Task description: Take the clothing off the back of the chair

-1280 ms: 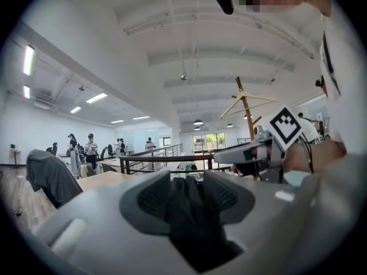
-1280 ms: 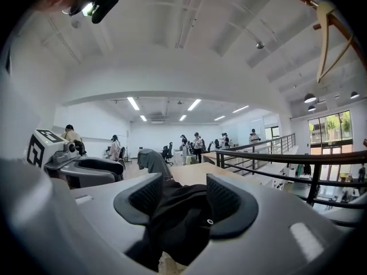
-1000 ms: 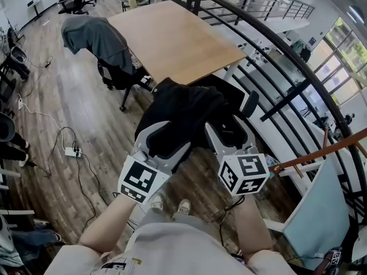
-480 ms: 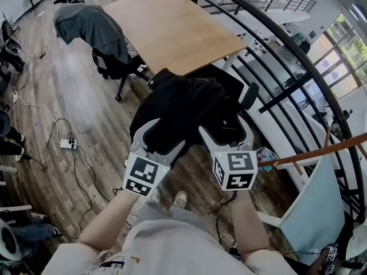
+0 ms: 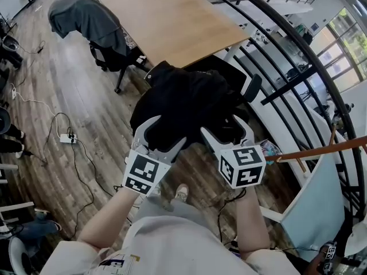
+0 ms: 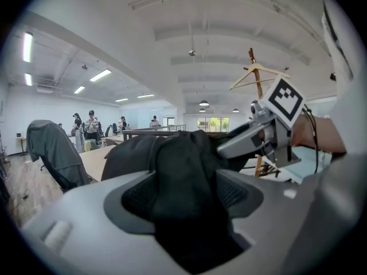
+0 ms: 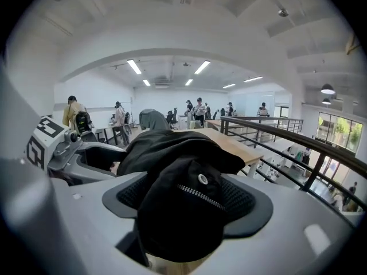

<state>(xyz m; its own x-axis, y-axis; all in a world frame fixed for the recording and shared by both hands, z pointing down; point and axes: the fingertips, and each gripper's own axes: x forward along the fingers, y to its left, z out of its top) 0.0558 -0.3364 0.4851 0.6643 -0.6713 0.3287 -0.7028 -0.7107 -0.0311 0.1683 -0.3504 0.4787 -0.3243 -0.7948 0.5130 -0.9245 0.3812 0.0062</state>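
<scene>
Over on the left a grey garment (image 5: pixel 86 19) hangs over another office chair (image 5: pixel 114 67), beside the pale wooden table (image 5: pixel 172 22). Nearer, the person's left gripper (image 5: pixel 167 132) stands wide. A thick fold of the black jacket (image 5: pixel 189 96) fills the gap between its pads. Its jaws have just been closing in a little, though the cloth does not look pinched flat. The jacket lies heaped over the back of a black office chair (image 5: pixel 252 89) at the table's near corner. It is matte black, bunched and creased, and it covers the backrest altogether. The right gripper (image 5: pixel 222 126) is spread wide too and has also just been closing in, with another bundle of the same jacket between its pads. On that bundle its own camera shows a silver zip (image 7: pixel 200 195) and a small metal snap (image 7: pixel 202 179). Off to the right runs a dark railing (image 5: pixel 298 44).
</scene>
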